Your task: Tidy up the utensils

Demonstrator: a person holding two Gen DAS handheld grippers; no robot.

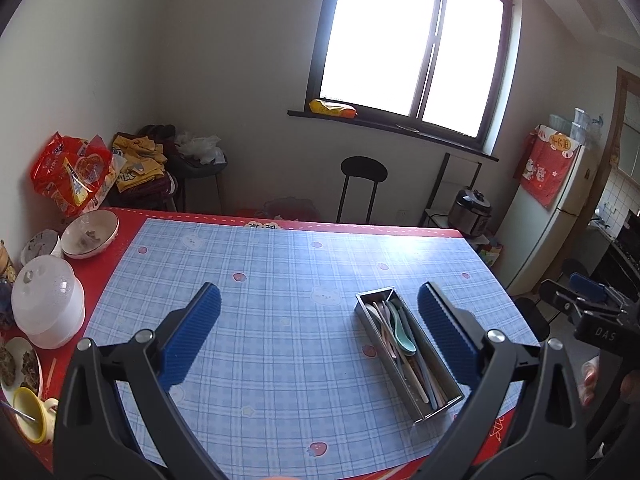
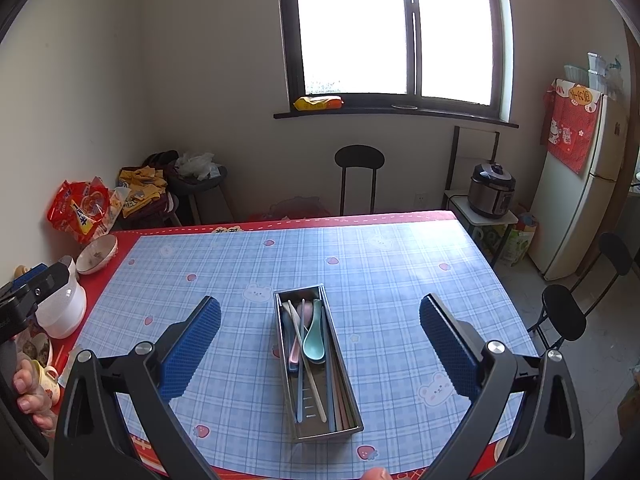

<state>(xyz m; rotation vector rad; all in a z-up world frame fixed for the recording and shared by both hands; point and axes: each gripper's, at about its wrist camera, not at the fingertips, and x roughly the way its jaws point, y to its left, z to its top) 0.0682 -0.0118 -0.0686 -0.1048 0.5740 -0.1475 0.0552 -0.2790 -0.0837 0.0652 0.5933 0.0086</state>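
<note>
Steel tray (image 2: pixel 318 360) lies lengthwise near the counter's (image 2: pixel 400 264) near edge, with spoons and chopsticks (image 2: pixel 308 344) heaped loosely inside. Left tool (image 1: pixel 320 336) and right tool (image 2: pixel 320 340) hover above, jaws apart, empty. This fits utensils all gathered or sorting pending; no move settled.

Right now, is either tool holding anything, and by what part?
Nothing is held. Left tool and right tool are both open and empty; the utensils lie in the metal tray.
</note>
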